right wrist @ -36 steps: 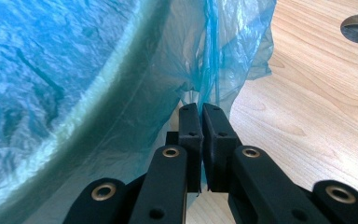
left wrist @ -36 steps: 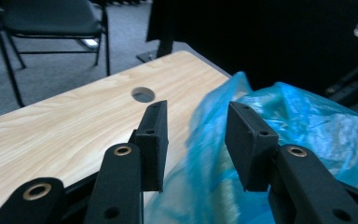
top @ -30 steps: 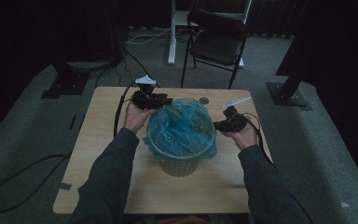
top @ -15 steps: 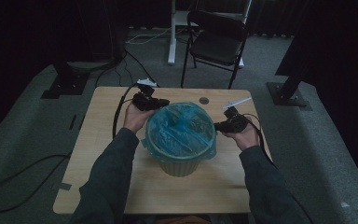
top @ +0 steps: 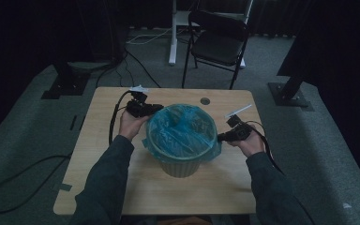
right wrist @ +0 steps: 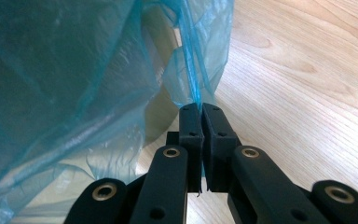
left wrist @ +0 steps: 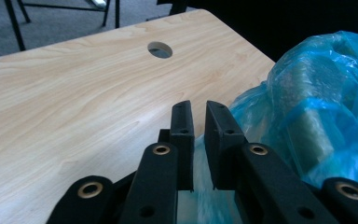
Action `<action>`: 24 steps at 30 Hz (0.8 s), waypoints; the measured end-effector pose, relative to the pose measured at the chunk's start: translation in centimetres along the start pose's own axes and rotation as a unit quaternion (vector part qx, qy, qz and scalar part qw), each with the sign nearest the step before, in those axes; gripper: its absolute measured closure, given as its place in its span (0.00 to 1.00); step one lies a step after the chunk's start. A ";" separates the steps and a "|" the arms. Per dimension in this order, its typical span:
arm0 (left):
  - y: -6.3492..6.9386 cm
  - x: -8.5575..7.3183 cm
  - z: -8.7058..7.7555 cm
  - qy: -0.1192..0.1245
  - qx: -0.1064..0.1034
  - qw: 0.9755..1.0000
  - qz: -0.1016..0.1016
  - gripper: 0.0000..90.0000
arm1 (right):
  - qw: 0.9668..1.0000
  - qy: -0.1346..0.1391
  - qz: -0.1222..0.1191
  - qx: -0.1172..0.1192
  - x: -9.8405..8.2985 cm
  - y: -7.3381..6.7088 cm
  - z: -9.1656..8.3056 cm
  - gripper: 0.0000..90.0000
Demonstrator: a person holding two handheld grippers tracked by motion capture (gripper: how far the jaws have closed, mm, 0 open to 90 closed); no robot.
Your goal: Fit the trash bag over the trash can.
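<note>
- High view: the blue bag liner [top: 182, 129] drapes over the rim of a ribbed, pale bin [top: 180, 165] that stands mid-table, between the two grippers.
- Right gripper [right wrist: 200, 109]: its jaws are pressed together on a thin pleat of the liner's edge, the film rising straight up from between the fingertips [right wrist: 189, 122] and ballooning to their left.
- Left gripper [left wrist: 198, 112]: its jaws, wide a second ago, have just been closing and then easing back a little; they now stand a narrow gap apart. Liner film shows low in that gap, but I cannot tell whether the pads press on it (it looks loose rather than clamped).
- Judgement: with one side pinched and the other slack, the left grip probably needs re-taking before the liner can be pulled evenly over the rim.
- Materials: the liner is thin, translucent, crinkled plastic, glossy at its folds; the bin looks like rigid plastic with vertical ribs.
- Beyond the left fingertips [left wrist: 182, 122] lies the table [left wrist: 74, 93], smooth pale wood grain with a round cable hole [left wrist: 160, 49]; a dark folding chair [top: 218, 44] stands well apart on grey carpet.
</note>
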State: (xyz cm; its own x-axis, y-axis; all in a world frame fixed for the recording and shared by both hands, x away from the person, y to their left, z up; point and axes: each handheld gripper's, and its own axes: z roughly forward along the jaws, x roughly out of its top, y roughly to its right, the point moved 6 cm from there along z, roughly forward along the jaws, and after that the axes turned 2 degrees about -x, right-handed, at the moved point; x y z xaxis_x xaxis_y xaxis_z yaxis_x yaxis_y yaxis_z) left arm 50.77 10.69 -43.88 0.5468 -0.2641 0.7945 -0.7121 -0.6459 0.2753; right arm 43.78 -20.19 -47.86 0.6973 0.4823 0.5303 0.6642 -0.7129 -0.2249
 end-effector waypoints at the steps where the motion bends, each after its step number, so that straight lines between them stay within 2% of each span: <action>1: 0.0 0.1 -0.3 0.004 0.003 1.000 0.002 0.88 | 1.000 0.003 -0.001 0.000 0.0 0.0 -0.2 0.96; 2: 0.1 0.1 -0.6 0.007 0.007 1.000 0.005 0.86 | 1.000 0.009 -0.003 0.002 0.1 0.0 -0.4 0.94; 4: 0.3 0.2 -1.4 0.013 0.011 1.000 0.014 0.84 | 0.999 0.030 -0.010 0.007 0.4 -0.2 -0.9 0.82; 7: 0.7 0.4 -2.5 0.024 0.015 0.999 0.025 0.79 | 0.998 0.060 -0.014 0.003 0.9 -0.4 -1.9 0.75; 10: 1.2 0.7 -3.4 0.036 0.016 0.999 0.032 0.76 | 0.996 0.089 -0.013 -0.003 1.4 -0.6 -2.8 0.70; 11: 1.2 0.7 -3.4 0.036 0.016 0.999 0.032 0.74 | 0.996 0.089 -0.013 -0.003 1.4 -0.6 -2.8 0.70; 14: 2.3 1.4 -4.2 0.047 0.013 0.998 0.049 0.71 | 0.993 0.117 -0.009 -0.004 1.7 -0.6 -3.6 0.66; 19: 4.3 2.6 -4.7 0.057 -0.001 0.995 0.077 0.69 | 0.992 0.123 -0.018 0.005 1.6 -1.0 -3.5 0.65; 22: 5.7 3.2 -4.5 0.050 -0.012 0.994 0.093 0.67 | 0.992 0.123 -0.023 0.009 1.5 -1.2 -3.2 0.65; 23: 5.7 3.2 -4.5 0.050 -0.012 0.994 0.093 0.67 | 0.992 0.123 -0.023 0.009 1.5 -1.2 -3.2 0.65; 24: 6.7 3.6 -4.3 0.046 -0.021 0.993 0.106 0.67 | 0.992 0.122 -0.023 0.010 1.5 -1.2 -3.2 0.65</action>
State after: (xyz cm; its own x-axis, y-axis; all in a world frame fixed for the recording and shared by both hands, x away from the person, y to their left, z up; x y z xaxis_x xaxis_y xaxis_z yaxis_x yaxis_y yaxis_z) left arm 46.10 8.54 -36.83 0.3419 -0.3229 0.8825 -0.8257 -0.5516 0.1180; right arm 43.20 -20.21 -44.20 0.5809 0.3749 0.7225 0.7012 -0.6812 -0.2104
